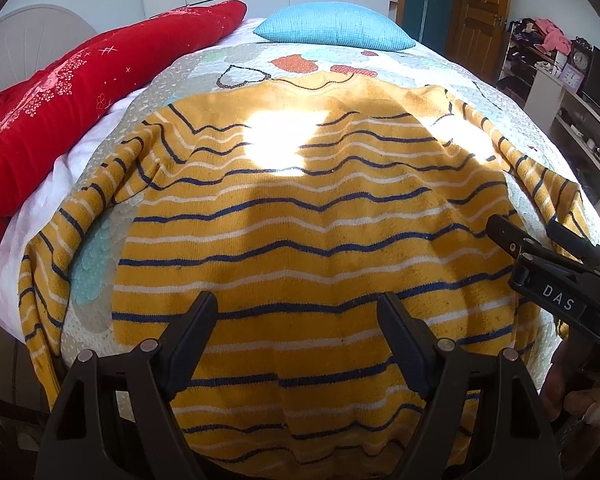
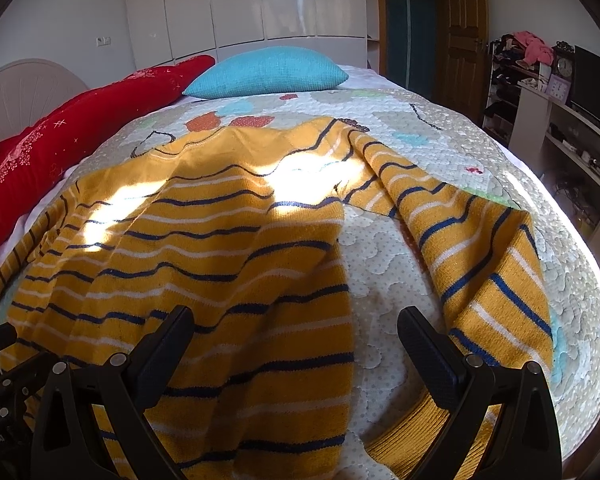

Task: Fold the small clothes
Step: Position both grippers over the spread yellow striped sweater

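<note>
sweater (image 1: 300, 240) flat on quilt (image 1: 340, 60) | left gripper (image 1: 296, 320) released | right gripper (image 2: 296, 332) released, nothing grasped

The left wrist camera sits just behind the left gripper (image 1: 296, 312) and looks steeply down along its fingers, close over the middle of the striped sweater (image 1: 300, 220), facing up the bed toward the blue pillow (image 1: 332, 28). The right gripper (image 1: 532, 236) shows at that view's right edge. The right wrist camera rides behind the right gripper (image 2: 296, 332), tilted down less steeply, close over the sweater's right edge and sleeve (image 2: 480, 232). Both views share the sweater, quilt (image 2: 440, 128), blue pillow, red cushion (image 1: 60, 104), wardrobe (image 2: 260, 0) and shelves (image 2: 560, 120).
</note>
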### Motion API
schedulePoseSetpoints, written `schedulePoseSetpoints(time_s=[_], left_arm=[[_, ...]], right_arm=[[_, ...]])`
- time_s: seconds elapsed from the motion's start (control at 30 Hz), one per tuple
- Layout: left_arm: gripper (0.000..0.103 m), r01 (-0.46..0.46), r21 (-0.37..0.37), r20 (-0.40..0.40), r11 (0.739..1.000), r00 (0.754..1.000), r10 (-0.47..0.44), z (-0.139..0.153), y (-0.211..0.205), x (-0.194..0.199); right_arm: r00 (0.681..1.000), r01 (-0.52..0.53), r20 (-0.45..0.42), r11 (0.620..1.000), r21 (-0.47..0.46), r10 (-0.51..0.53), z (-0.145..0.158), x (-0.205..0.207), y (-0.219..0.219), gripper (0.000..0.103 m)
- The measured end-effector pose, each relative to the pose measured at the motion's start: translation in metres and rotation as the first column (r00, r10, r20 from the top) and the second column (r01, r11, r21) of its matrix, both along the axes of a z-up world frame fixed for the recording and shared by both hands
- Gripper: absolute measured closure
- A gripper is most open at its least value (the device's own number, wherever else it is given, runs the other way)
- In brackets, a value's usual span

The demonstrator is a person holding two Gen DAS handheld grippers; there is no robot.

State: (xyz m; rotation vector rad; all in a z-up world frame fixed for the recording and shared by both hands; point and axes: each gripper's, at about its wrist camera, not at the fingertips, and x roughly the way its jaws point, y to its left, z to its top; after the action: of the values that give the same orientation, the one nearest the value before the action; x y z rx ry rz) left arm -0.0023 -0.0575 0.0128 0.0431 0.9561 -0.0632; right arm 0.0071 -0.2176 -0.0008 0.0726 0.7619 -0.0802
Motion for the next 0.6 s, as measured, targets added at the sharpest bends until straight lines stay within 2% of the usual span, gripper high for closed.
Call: schedulePoseSetpoints(time_s=[0.6], left_arm=[[0.022,-0.011,-0.007,-0.017,1.0,1.0,0.011,-0.0045,0.0026,-0.0005]], right_arm=[[1.0,0.006,-0.012,1.0,0.006,-0.006,-0.0047,-0.0011,-0.0014,0.0]])
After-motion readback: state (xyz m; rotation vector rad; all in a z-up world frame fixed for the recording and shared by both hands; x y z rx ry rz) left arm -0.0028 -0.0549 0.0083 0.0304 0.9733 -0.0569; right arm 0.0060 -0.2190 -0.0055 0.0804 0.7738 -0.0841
